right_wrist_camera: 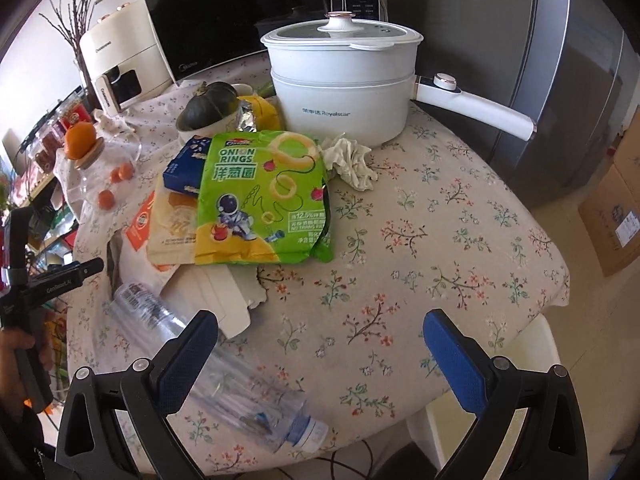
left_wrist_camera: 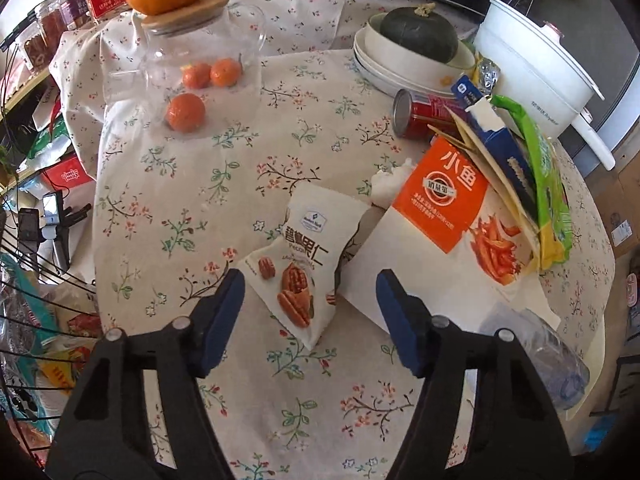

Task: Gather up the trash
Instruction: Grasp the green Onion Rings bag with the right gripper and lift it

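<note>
left gripper [left_wrist_camera: 310, 312] above the floral-cloth desk [left_wrist_camera: 192, 208], fingers spread and holding nothing; the pecan snack packet [left_wrist_camera: 304, 264] lies flat on the cloth between the tips. just beside it, an orange-and-white fish snack bag [left_wrist_camera: 436, 216] leans under a pile of wrappers. right gripper [right_wrist_camera: 320, 354] fingers spread wide, empty, over the clear plastic bottle [right_wrist_camera: 208, 368] lying on its side near the desk edge. green onion rings bag [right_wrist_camera: 264, 200] tops the pile; crumpled tissue [right_wrist_camera: 352, 158] sits by the white pot [right_wrist_camera: 344, 92].

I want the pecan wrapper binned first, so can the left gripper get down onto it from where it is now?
Probably yes: the left gripper is open with the pecan wrapper between its fingers, nothing lying over it.
</note>
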The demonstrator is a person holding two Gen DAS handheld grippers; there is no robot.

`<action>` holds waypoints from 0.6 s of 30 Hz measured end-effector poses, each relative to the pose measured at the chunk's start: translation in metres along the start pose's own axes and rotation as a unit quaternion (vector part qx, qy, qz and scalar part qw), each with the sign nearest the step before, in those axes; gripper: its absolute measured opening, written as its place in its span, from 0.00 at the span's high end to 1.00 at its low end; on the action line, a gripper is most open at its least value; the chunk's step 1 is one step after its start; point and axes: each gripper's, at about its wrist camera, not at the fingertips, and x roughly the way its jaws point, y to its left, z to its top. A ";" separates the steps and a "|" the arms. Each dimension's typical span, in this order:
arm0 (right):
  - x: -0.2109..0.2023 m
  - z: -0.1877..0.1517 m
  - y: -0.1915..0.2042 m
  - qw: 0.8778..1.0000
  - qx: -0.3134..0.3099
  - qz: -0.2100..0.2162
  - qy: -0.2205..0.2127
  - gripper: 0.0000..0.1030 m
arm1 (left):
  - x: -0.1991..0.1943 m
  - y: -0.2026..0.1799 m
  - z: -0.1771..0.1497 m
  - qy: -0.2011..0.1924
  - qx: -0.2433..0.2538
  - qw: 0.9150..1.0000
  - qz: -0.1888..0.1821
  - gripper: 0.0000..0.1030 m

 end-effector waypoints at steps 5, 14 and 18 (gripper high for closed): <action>0.011 0.014 0.005 1.000 -0.003 -0.010 -0.017 0.00 | 0.023 -0.005 0.002 0.011 0.005 1.000 0.026 0.63; 0.028 0.030 0.026 0.999 0.008 0.028 -0.012 0.00 | 0.012 0.006 0.006 -0.012 -0.023 0.999 0.018 0.92; 0.039 0.040 0.046 0.998 0.019 0.051 -0.010 0.00 | -0.010 0.010 0.008 -0.032 -0.028 0.999 -0.004 0.93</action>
